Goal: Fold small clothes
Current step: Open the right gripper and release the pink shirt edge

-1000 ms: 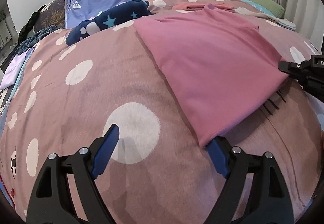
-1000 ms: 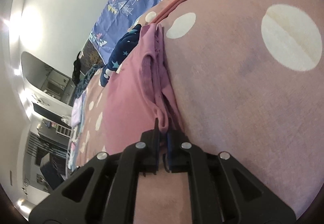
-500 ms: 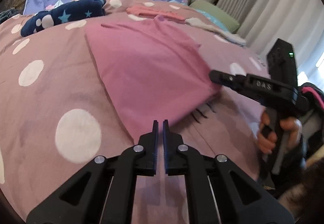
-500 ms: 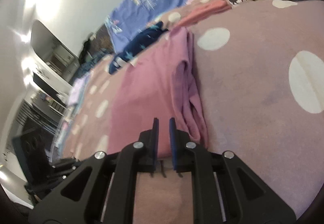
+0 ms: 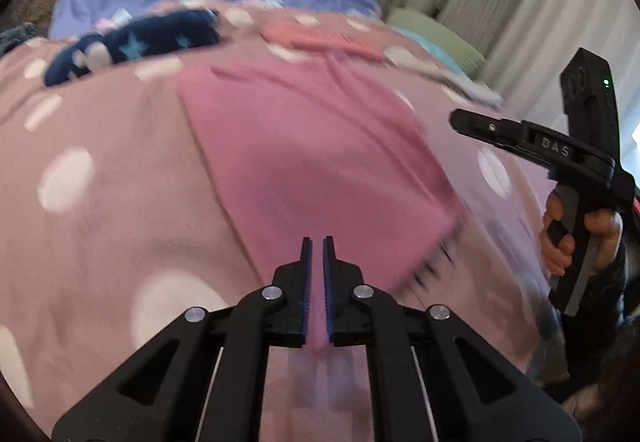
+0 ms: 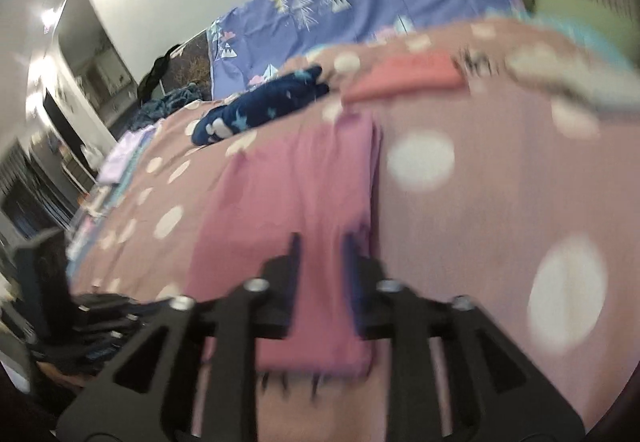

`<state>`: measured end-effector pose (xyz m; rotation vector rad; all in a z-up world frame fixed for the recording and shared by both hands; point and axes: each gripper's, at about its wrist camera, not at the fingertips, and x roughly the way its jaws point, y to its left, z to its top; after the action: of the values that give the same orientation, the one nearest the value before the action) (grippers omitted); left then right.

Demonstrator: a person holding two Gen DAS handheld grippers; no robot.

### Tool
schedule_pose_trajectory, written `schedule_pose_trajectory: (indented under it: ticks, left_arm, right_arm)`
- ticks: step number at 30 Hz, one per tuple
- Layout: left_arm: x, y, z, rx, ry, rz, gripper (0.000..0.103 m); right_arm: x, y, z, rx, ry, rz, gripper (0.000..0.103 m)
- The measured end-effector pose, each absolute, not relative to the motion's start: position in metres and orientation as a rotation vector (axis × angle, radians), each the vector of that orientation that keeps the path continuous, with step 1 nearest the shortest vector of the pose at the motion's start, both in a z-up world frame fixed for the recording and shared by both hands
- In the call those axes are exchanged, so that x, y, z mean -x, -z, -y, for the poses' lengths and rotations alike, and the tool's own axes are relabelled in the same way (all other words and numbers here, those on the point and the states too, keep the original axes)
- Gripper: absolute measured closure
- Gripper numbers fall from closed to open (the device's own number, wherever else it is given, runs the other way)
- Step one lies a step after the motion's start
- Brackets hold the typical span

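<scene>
My left gripper (image 5: 316,242) has its fingers (image 5: 305,278) nearly together, clamped on the near corner of the pink garment (image 5: 304,158), a sliver of pink showing between them. The garment lies folded flat in the middle of the bed (image 5: 120,210), on the pink dotted cover. My right gripper (image 6: 320,242) hovers over the garment's near hem (image 6: 316,358); its fingers (image 6: 294,254) stand somewhat apart with pink cloth showing in the gap, though blur hides whether they touch it. A navy star-print garment (image 5: 132,42) and a coral one (image 5: 320,38) lie towards the far edge
</scene>
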<state>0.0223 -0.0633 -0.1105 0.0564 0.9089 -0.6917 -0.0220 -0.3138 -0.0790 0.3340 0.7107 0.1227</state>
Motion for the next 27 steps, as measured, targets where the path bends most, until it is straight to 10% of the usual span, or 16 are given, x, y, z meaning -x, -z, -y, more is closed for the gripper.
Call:
schedule_pose_trajectory:
  ticks: [14,16,17,20,24,27]
  left_arm:
    - [-0.172,0.109,0.072,-0.023,0.503,-0.93,0.051]
    - [-0.186,0.116,0.077,-0.016,0.498,-0.945,0.051]
    - [-0.189,0.12,0.079,-0.012,0.491,-0.95,0.052]
    - [-0.205,0.131,0.068,0.046,0.45,-0.954,0.084]
    - [-0.215,0.153,0.051,0.098,0.396,-0.986,0.087]
    - [-0.211,0.151,0.045,0.112,0.409,-0.968,0.087]
  right_arm:
    - [-0.139,0.101,0.327,-0.191,-0.141,-0.856,0.063]
    - [-0.147,0.108,0.329,-0.208,-0.162,-0.866,0.099]
    - [-0.148,0.109,0.333,-0.226,-0.161,-0.857,0.1]
    - [-0.139,0.107,0.356,-0.306,-0.136,-0.784,0.101]
    - [-0.15,0.137,0.376,-0.36,-0.153,-0.858,0.1]
    - [-0.143,0.134,0.382,-0.385,-0.147,-0.83,0.074]
